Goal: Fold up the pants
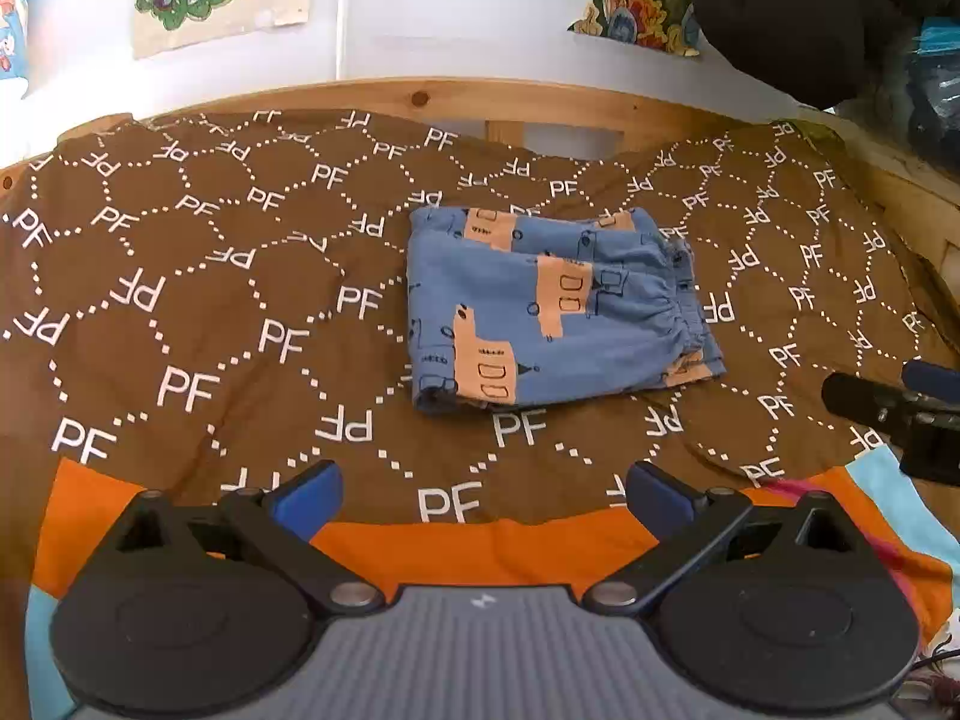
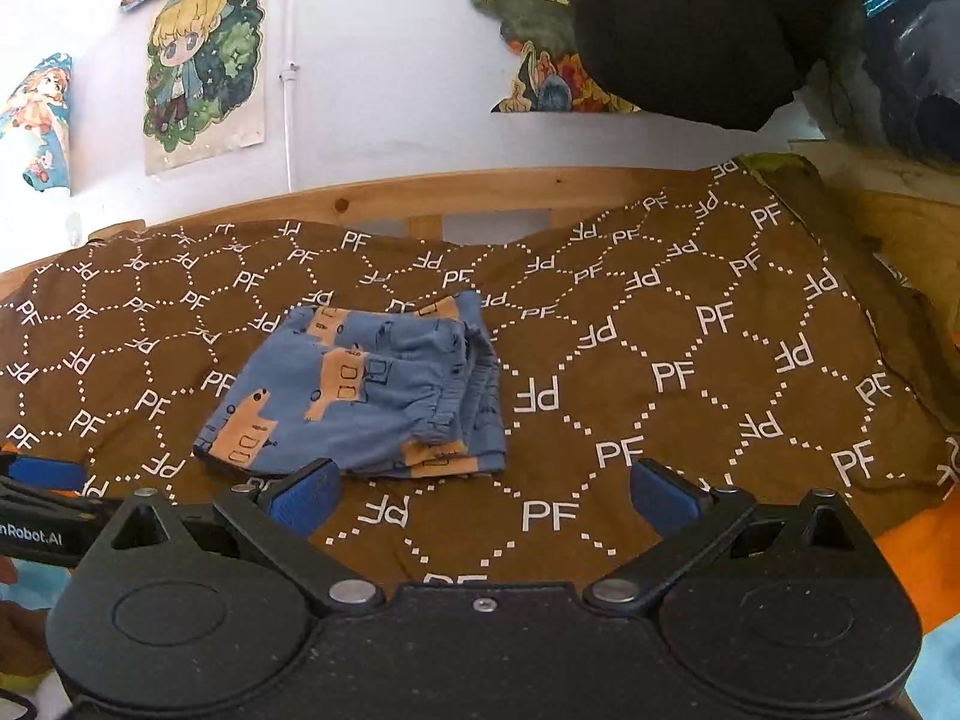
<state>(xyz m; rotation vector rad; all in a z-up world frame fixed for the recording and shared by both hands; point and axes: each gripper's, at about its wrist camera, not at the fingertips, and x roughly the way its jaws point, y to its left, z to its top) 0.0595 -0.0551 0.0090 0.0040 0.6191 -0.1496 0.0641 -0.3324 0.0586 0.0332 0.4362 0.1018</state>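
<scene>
Left wrist view: pants [image 1: 552, 306] lie folded on brown blanket [image 1: 240, 300].
Left gripper [image 1: 483, 495]: fingers spread, empty.
Right gripper [image 2: 483, 495]: fingers spread, empty.
Advice: probably finished; press edges flat if loose.

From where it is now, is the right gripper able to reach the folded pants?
Probably yes. The right gripper is open and empty, and the folded pants lie just ahead, slightly left, on the brown blanket, with nothing in between.
</scene>
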